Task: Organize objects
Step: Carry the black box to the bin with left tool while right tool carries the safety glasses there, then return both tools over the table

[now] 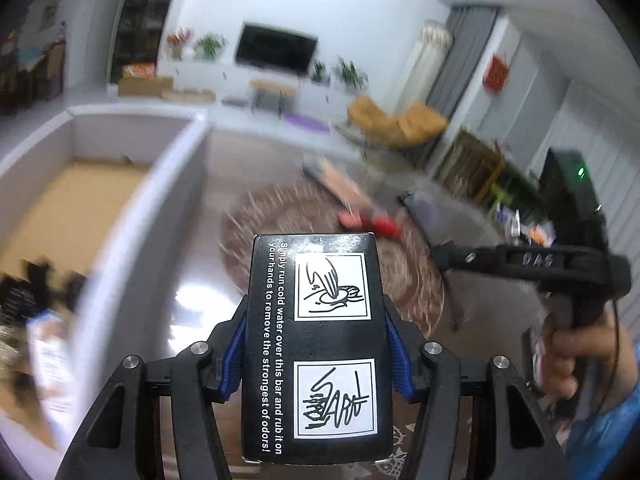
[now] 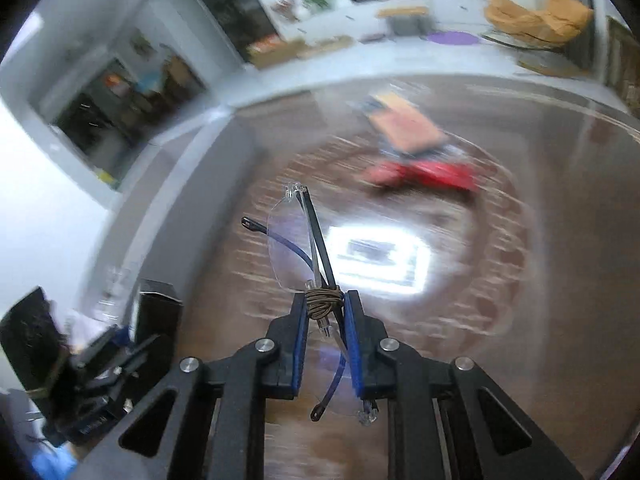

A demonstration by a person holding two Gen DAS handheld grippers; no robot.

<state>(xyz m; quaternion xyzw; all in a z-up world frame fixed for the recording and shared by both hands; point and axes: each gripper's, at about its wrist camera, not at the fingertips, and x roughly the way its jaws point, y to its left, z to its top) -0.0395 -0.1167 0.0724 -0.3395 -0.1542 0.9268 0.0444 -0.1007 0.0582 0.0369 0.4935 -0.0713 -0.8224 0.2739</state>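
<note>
My left gripper (image 1: 316, 344) is shut on a black box (image 1: 316, 344) printed with white text and two line drawings, held up above the glossy brown table (image 1: 192, 264). In the right wrist view my right gripper (image 2: 326, 304) is shut on a pair of folded rimless glasses (image 2: 296, 248) with blue temples, bound at the bridge with brown cord. The right gripper also shows at the right of the left wrist view, as a dark tool (image 1: 532, 264) in a person's hand (image 1: 568, 352). The left gripper with its black box (image 2: 156, 320) appears low on the left of the right wrist view.
A large white-walled cardboard box (image 1: 132, 216) stands at the table's left, with dark items in its near corner. Red objects (image 2: 424, 172) and an orange book-like object (image 2: 404, 124) lie blurred on the round patterned table. A living room with TV and yellow chairs lies beyond.
</note>
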